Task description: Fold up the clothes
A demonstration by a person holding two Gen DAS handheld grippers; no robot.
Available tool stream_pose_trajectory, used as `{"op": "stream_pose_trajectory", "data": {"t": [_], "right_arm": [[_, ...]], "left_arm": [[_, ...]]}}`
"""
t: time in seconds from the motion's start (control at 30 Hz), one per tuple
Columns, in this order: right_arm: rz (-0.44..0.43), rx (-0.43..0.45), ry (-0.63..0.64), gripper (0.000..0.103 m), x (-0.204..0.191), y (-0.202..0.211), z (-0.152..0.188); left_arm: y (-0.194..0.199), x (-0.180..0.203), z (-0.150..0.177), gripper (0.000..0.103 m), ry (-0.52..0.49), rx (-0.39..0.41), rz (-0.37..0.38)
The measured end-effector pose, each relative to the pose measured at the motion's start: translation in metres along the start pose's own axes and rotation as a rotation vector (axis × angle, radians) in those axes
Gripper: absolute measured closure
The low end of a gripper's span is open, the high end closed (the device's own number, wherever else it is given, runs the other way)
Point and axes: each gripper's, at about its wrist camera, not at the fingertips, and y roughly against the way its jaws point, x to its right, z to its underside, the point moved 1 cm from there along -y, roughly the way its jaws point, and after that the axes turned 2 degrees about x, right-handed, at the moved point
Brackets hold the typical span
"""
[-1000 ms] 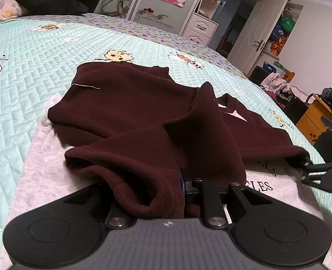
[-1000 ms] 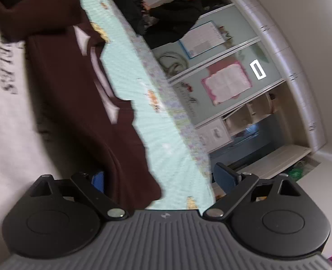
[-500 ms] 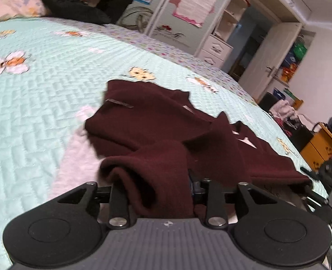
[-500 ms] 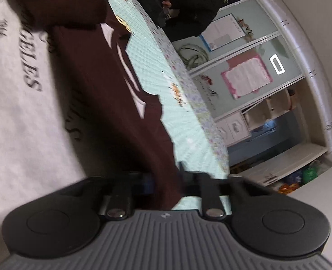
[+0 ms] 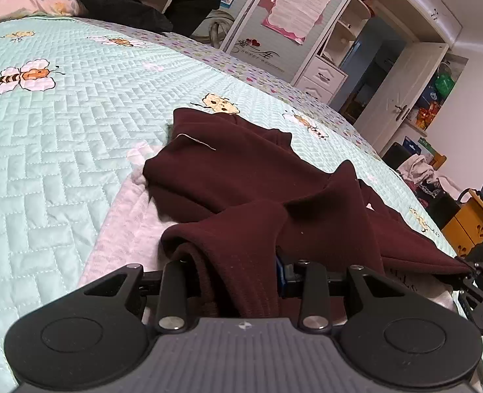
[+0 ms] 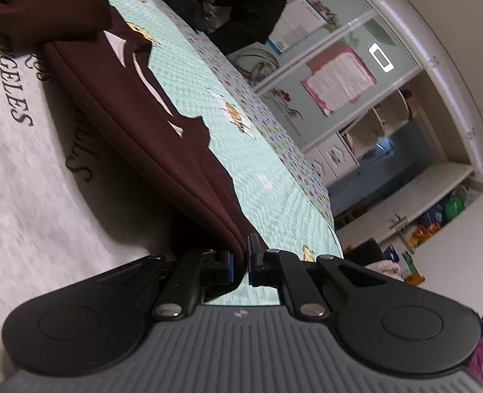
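grip is the news here: a second ago the right gripper point(image 6: 239, 262) stood wide with the maroon garment's point(image 5: 274, 177) corner only lying between its fingers; now it is clenched on that hem edge, the cloth pinched thin between the pads. the left gripper point(image 5: 238, 278) had a thinner pinch on its bunched fold then, and its jaws have just been opening a little, yet a thick roll of maroon cloth sits between the fingers point(image 5: 172, 291) and looks held, so it reads as grasping the fold, more loosely than before.

the garment lies crumpled on a white printed shirt point(image 6: 22, 177), both on the quilted bed point(image 5: 61, 131). in the left view the right gripper shows at the far right edge, with the maroon hem drawn taut toward it, where earlier it hung slack.

my reading: both ends of one edge are now in hand, so the piece is ready to be lifted or pulled flat, and the fold itself is not yet begun. the looser left hold could let the thick roll slip when tension comes.
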Motion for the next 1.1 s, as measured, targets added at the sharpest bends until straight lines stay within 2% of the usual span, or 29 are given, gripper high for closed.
{"op": "stream_pose_trajectory", "data": {"t": [0.13,0.2,0.23,0.37,0.47,0.53,0.57,0.6,0.67,0.77,0.83,0.9,0.97,1.0,1.03,1.07,1.1], "right_arm": [[-0.015,-0.025,0.021,0.094,-0.014,-0.001,0.009],[-0.031,-0.066,0.027,0.09,-0.019,-0.006,0.016],[-0.026,-0.056,0.024,0.088,-0.02,-0.005,0.017],[-0.025,-0.029,0.043,0.064,-0.016,0.007,0.019],[-0.091,-0.006,-0.009,0.062,-0.002,0.024,0.023],[-0.146,-0.015,-0.077,0.055,0.01,0.037,0.026],[-0.171,-0.033,-0.102,0.041,0.016,0.043,0.027],[-0.182,-0.045,-0.125,0.035,0.02,0.048,0.028],[-0.194,-0.032,-0.262,0.035,0.034,0.06,0.027],[-0.229,0.022,-0.573,0.034,0.067,0.062,0.019],[-0.313,0.052,-0.799,0.034,0.083,0.049,0.018],[-0.463,0.064,-1.065,0.033,0.09,0.026,0.026],[-0.603,-0.016,-1.287,0.032,0.081,-0.005,0.045],[-0.62,-0.086,-1.369,0.032,0.071,-0.017,0.059],[-0.636,-0.158,-1.449,0.046,0.06,-0.029,0.074],[-0.622,-0.16,-1.515,0.059,0.057,-0.028,0.084],[-0.613,-0.158,-1.552,0.06,0.058,-0.025,0.087]], "left_arm": [[-0.001,0.0,0.0,0.066,-0.004,-0.001,-0.002],[-0.001,-0.001,0.0,0.065,-0.002,-0.004,-0.001],[-0.001,-0.001,0.0,0.065,-0.001,-0.006,0.0],[-0.002,-0.002,-0.001,0.065,0.002,-0.009,0.005],[-0.001,-0.002,-0.002,0.065,0.005,-0.013,0.012],[-0.001,-0.003,-0.002,0.065,0.011,-0.017,0.017],[-0.001,-0.003,-0.002,0.065,0.012,-0.018,0.019],[-0.001,-0.003,-0.002,0.064,0.013,-0.018,0.02],[-0.001,-0.003,-0.002,0.063,0.012,-0.02,0.022],[-0.001,0.0,-0.002,0.062,0.002,-0.022,0.019],[-0.002,0.001,-0.002,0.061,-0.003,-0.024,0.015],[-0.002,0.002,-0.002,0.061,-0.009,-0.025,0.011],[-0.003,0.002,-0.001,0.061,-0.013,-0.025,0.008],[-0.003,0.002,-0.001,0.061,-0.014,-0.025,0.007],[-0.002,0.002,-0.001,0.061,-0.013,-0.027,0.006],[-0.002,0.002,-0.002,0.061,-0.007,-0.029,0.007],[-0.002,0.001,-0.003,0.061,-0.001,-0.03,0.008]]}}
